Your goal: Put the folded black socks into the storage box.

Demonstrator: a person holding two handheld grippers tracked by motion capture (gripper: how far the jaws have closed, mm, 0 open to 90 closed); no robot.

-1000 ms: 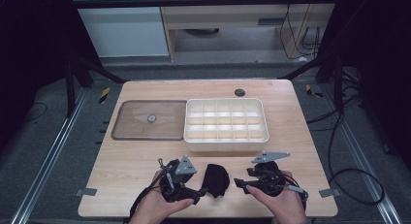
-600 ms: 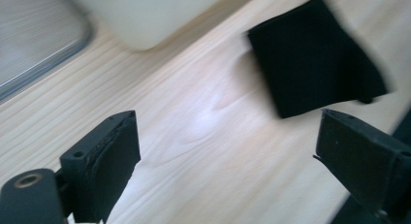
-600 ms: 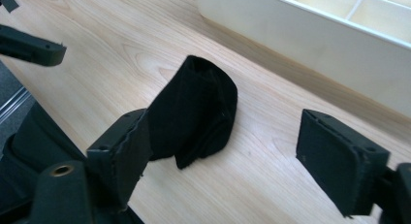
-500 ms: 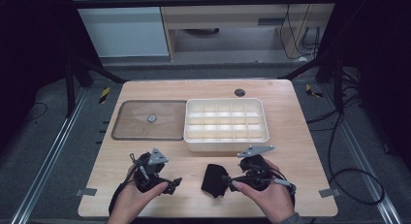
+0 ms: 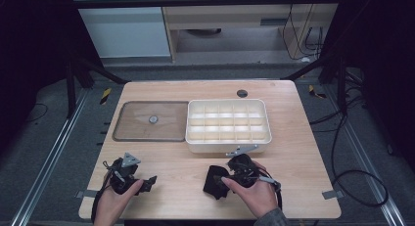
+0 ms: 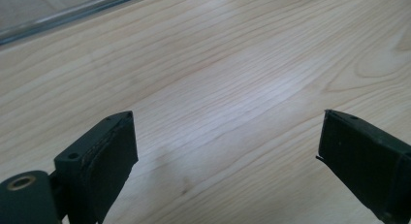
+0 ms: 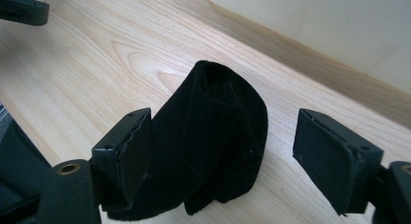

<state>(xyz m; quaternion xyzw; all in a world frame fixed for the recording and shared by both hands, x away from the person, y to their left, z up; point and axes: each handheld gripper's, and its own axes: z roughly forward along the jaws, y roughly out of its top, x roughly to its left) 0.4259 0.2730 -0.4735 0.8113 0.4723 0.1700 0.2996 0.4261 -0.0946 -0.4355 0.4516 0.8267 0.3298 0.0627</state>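
The right gripper [image 7: 220, 151] stands with its jaws spread around a folded black cloth [image 7: 213, 141] — the left-hand pad in the right gripper view lies against the cloth's flank, the other pad stands clear of it with bare wood between, so nothing is pinched. These jaws have just been closing a little, with the cloth between them but not yet caught. In the high view the right gripper [image 5: 230, 179] sits near the table's front edge, the cloth [image 5: 214, 182] lying crumpled just beside it on its left, both a little in front of the cream compartment box [image 5: 227, 145], whose cells look empty. The left gripper [image 5: 147, 181] rests well apart at the front left, and in its own view its jaws [image 6: 225, 151] stand wide over bare table [image 6: 218, 78] with nothing between them. Beside the box lies a clear flat lid [image 5: 122, 133]. By my reading the step in hand is the taking-up of the cloth with the right gripper alone. The next move calls for closing the free pad onto the fold so both pads bite through all layers — then a lift toward the box, if that is where it belongs. A shallow bite may catch only the outer layer and let the roll fall open.
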